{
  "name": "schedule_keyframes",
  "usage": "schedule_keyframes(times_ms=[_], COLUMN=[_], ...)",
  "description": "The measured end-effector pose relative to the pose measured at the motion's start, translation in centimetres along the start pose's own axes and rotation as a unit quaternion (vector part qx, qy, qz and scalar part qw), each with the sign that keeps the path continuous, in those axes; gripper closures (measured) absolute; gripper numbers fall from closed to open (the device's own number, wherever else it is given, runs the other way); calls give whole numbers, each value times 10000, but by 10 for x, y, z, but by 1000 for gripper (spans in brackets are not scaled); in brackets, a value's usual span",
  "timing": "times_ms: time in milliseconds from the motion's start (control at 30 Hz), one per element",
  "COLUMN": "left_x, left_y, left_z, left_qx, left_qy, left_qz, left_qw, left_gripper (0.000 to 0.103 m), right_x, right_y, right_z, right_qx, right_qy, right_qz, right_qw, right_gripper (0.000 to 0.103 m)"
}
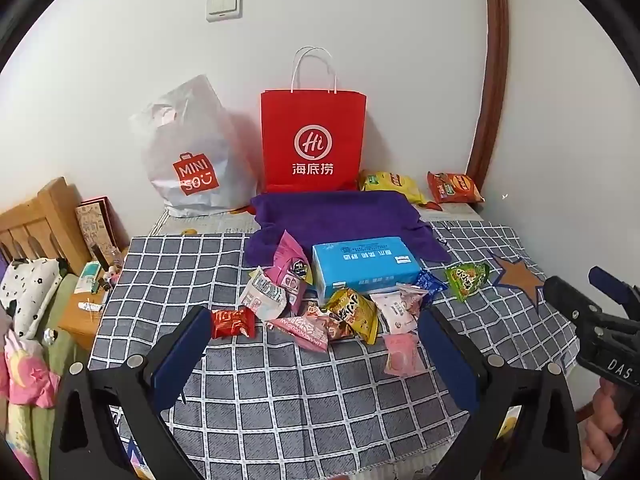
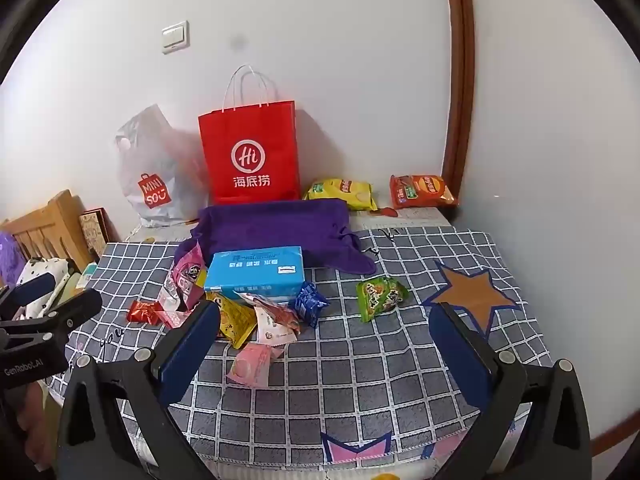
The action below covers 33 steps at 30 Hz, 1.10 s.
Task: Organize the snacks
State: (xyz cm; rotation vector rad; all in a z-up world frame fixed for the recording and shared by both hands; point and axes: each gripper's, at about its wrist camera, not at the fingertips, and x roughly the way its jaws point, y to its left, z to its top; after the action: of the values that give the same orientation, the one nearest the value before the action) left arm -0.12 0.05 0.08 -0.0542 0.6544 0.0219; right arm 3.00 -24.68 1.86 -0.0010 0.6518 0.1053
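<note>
Navy-padded left tool [image 1: 314, 344] & right tool [image 2: 324, 340]: both spread wide, empty, above checked counter [image 2: 360, 392]. Snack pile [image 1: 320, 312] lies loose beside blue tissue pack [image 1: 364, 264]. Risk: wide jaws may pinch two overlapping, slippery packets together. Legible: red bag [image 1: 314, 140] "Hi 海底捞"; white bag [image 1: 192, 160] "MINISO".

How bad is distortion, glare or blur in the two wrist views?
Left wrist view: strong fisheye, the brown wooden door frame bows and corners vignette black; the red paper bag is sharp and throws a soft shadow rightwards. Right wrist view: same curvature, a dark smudge on the white wall, no glare.
</note>
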Motion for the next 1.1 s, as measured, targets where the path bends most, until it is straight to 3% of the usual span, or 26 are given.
schedule_keyframes(times_ms=[300,1100], left_x=[0,-7], left_y=[-10,-5], left_z=[3,0], left_qx=[230,180], left_qy=[48,-80], left_qz=[-58,-158], left_qw=[9997,9997], left_gripper=[0,0], right_x=[-6,-12], right_y=[-3,-1], right_z=[1,0], right_qx=[35,53], right_qy=[-50,-110], right_qz=[41,15], right_qw=[10000,9999], right_gripper=[1,1])
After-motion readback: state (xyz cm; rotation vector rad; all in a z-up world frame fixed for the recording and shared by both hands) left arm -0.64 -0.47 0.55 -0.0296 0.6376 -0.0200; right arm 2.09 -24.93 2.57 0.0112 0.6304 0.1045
